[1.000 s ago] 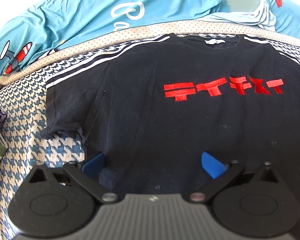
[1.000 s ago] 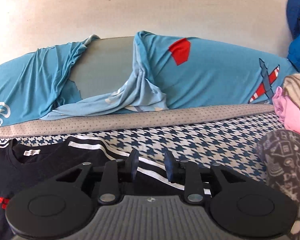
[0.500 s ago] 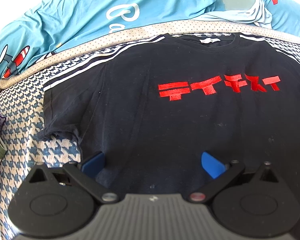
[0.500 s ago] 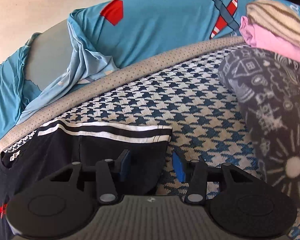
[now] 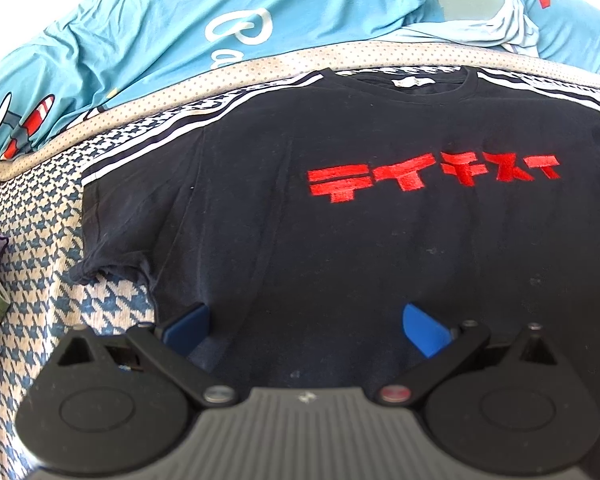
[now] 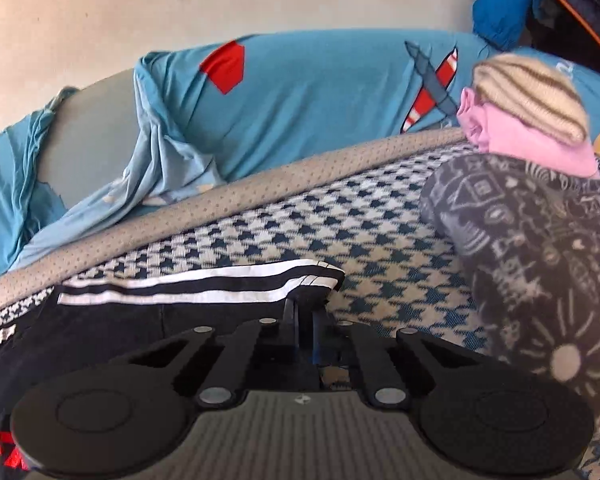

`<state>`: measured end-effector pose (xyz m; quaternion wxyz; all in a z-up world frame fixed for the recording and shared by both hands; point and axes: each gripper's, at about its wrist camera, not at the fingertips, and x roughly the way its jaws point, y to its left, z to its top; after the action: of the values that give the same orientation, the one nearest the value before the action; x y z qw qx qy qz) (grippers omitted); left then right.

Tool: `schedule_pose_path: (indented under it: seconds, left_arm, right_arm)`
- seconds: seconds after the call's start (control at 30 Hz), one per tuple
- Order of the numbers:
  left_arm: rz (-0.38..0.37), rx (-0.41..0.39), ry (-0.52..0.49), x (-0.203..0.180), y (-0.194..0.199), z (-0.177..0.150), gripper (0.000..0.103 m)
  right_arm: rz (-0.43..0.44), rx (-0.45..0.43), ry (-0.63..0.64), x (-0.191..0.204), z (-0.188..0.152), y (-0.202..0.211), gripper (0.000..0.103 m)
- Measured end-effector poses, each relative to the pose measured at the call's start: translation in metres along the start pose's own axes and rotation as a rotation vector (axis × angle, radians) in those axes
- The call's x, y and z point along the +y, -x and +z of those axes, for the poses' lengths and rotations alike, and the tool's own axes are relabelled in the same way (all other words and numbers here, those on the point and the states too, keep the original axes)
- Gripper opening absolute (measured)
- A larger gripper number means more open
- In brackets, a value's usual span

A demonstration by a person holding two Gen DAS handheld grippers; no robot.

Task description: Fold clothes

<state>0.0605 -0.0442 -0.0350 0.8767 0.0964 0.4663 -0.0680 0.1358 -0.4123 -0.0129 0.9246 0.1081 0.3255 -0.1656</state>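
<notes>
We have the black T-shirt [image 5: 340,240] spread flat, front up, on the houndstooth bed cover [image 5: 40,280], collar toward the blue airplane-print sheet [image 5: 140,40], red lettering [image 5: 432,174] across the chest. Our left claw [image 5: 304,326] is spread wide over the lower left part of the shirt body, blue pads [image 5: 424,334] clear of each other, gripping nothing. Our right claw [image 6: 305,320] is closed tight, pinching the end of the striped sleeve [image 6: 220,288] at its cuff. A dark patterned garment [image 6: 540,280] lies well to the right of that sleeve, with a pink piece [image 6: 532,136] and a striped knit [image 6: 528,96] stacked behind it.
</notes>
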Motion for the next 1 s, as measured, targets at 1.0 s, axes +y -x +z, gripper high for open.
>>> schedule_pose_path:
  seconds: [1.0]
  left_arm:
    - [0.005, -0.029, -0.110, -0.019, 0.018, -0.013, 0.103]
  right_arm:
    - [0.078, 0.245, -0.311, -0.054, -0.032, 0.049, 0.038]
